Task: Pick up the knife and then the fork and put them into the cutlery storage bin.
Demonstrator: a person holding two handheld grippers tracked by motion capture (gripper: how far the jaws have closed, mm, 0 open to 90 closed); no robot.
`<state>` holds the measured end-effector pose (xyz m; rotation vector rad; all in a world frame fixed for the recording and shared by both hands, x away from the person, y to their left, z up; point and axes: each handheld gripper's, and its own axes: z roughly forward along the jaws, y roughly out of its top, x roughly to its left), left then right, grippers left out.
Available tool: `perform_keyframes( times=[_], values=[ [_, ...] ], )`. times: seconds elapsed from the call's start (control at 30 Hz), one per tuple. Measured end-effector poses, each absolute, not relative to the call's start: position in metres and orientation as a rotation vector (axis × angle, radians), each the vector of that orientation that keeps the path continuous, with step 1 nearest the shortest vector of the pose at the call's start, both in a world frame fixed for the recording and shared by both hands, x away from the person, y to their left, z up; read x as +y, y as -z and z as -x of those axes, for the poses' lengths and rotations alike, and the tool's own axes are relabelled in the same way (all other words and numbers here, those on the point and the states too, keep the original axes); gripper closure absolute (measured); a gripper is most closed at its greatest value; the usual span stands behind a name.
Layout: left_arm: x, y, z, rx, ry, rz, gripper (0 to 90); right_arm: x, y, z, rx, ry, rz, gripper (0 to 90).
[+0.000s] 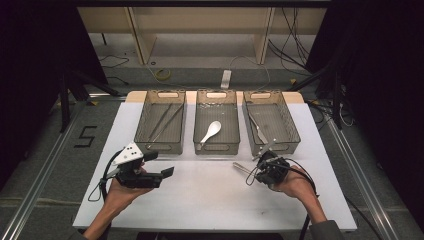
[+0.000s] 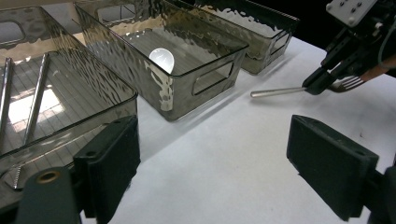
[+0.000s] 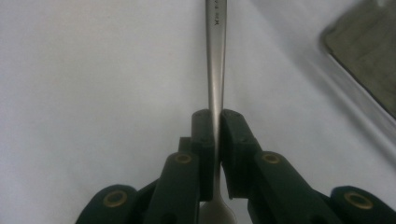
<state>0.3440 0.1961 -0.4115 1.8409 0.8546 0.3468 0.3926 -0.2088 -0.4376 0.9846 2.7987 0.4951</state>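
My right gripper [image 1: 253, 174] is shut on a metal fork [image 1: 240, 166] just above the white table, in front of the right bin. In the right gripper view the jaws pinch the fork's handle [image 3: 216, 70] near its neck, and the handle runs straight away from me. The left gripper view shows that gripper [image 2: 318, 84] far off, with the fork's tines [image 2: 349, 84] behind its jaws and the handle [image 2: 275, 92] pointing left. My left gripper [image 1: 159, 164] hovers in front of the left bin, open with nothing between its fingers [image 2: 112, 158].
Three smoky clear bins stand in a row at the table's far side. The left bin [image 1: 142, 125] holds long metal tongs [image 1: 165, 120], the middle bin [image 1: 197, 125] a white spoon [image 1: 212, 130], and the right bin [image 1: 290, 125] a metal utensil [image 1: 257, 127]. Bare white table [image 1: 210, 195] lies between the hands.
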Motion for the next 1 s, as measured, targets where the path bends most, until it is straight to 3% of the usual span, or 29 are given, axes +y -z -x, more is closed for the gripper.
perform_keyframes(
  times=[1.0],
  values=[
    [0.196, 0.413, -0.345, 0.866, -0.347, -1.839, 16.8, -0.247, 0.380, -0.405, 2.615, -0.758, -1.030, 85.0]
  ],
)
